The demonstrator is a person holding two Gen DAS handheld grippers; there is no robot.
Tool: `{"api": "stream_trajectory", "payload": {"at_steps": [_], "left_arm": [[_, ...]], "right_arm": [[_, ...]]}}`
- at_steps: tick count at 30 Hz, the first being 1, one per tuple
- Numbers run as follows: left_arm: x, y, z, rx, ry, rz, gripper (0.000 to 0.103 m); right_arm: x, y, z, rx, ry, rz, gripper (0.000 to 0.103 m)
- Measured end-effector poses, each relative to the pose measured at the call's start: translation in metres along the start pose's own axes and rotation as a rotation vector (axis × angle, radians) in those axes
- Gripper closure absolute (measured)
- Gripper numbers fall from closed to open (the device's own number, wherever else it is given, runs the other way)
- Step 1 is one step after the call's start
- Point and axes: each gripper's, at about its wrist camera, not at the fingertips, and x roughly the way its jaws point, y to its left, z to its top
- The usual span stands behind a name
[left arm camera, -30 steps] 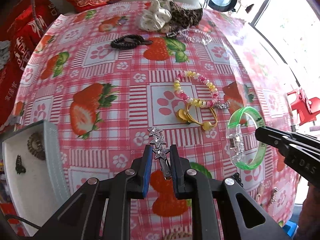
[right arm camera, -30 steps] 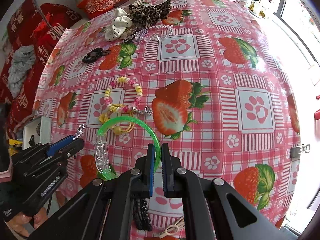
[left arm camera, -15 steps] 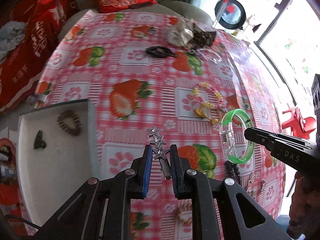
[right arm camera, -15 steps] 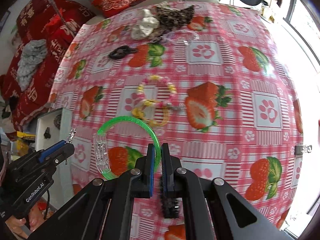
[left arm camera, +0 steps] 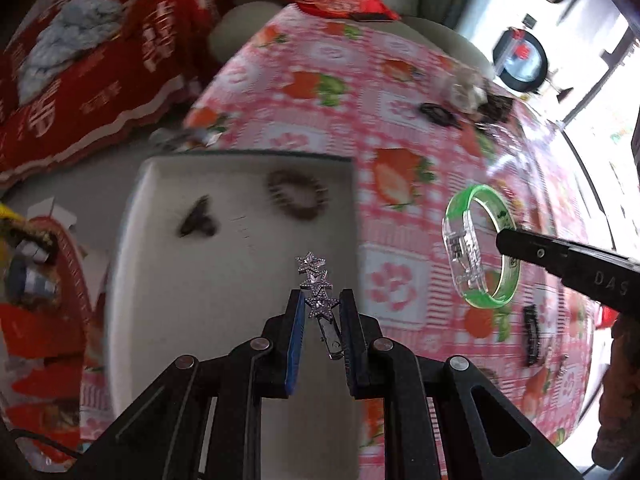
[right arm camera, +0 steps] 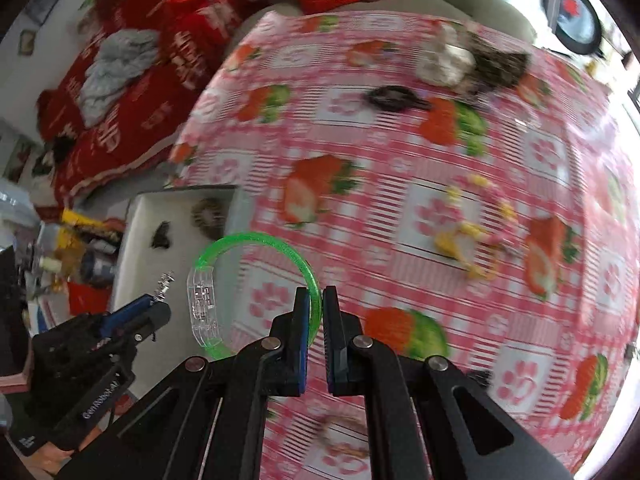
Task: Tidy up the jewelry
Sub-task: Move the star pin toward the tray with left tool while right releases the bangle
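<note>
Now the white tray (left arm camera: 168, 280), which sat at the far left edge of the left wrist view a second ago, fills the middle of that view, from about 9 o'clock to the centre. Inside it lie a dark clip (left arm camera: 198, 220) at 10 o'clock and a brown coil hair tie (left arm camera: 298, 196) at 12 o'clock, well apart from each other. The left gripper (left arm camera: 320, 312) is over the tray instead of over the tablecloth (left arm camera: 320, 92) as before, and it is clenched on the star hairpin (left arm camera: 316, 284), whose three rhinestone stars stick out beyond the fingertips. The grip looks the same as a second ago.

Further right, at 3 o'clock in the left view, the right gripper (right arm camera: 316, 304) holds the green bangle (left arm camera: 480, 248) above the pink strawberry cloth, just right of the tray's edge; earlier it hung over the middle of the table. In the right wrist view its jaws are pinched on the green band, and the clear clasp section hangs at 9 o'clock, near the tray's right rim. The beaded bracelet (right arm camera: 476, 224), which lay right ahead of the bangle a second ago, now sits far off at 2 o'clock on the cloth. A black hair tie (right arm camera: 394, 98) rests at 12 o'clock. The background is blurred.
</note>
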Motion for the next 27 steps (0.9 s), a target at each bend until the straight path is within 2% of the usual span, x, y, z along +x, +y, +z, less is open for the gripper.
{"api": "stream_trajectory", "payload": {"at_steps": [7, 12, 18, 27], "left_arm": [[0.015, 0.056, -0.009, -0.071, 0.015, 0.069, 0.079], [0.032, 0.081, -0.009, -0.09, 0.025, 0.093, 0.079], [0.047, 0.087, -0.005, -0.065, 0.029, 0.1, 0.079], [0.065, 0.09, 0.01, -0.05, 0.029, 0.1, 0.079]], "right_arm": [[0.039, 0.07, 0.014, -0.116, 0.057, 0.036, 0.096], [0.072, 0.102, 0.017, -0.175, 0.114, 0.016, 0.096], [0.106, 0.113, 0.013, -0.194, 0.187, -0.021, 0.096], [0.126, 0.115, 0.014, -0.196, 0.227, -0.085, 0.096]]}}
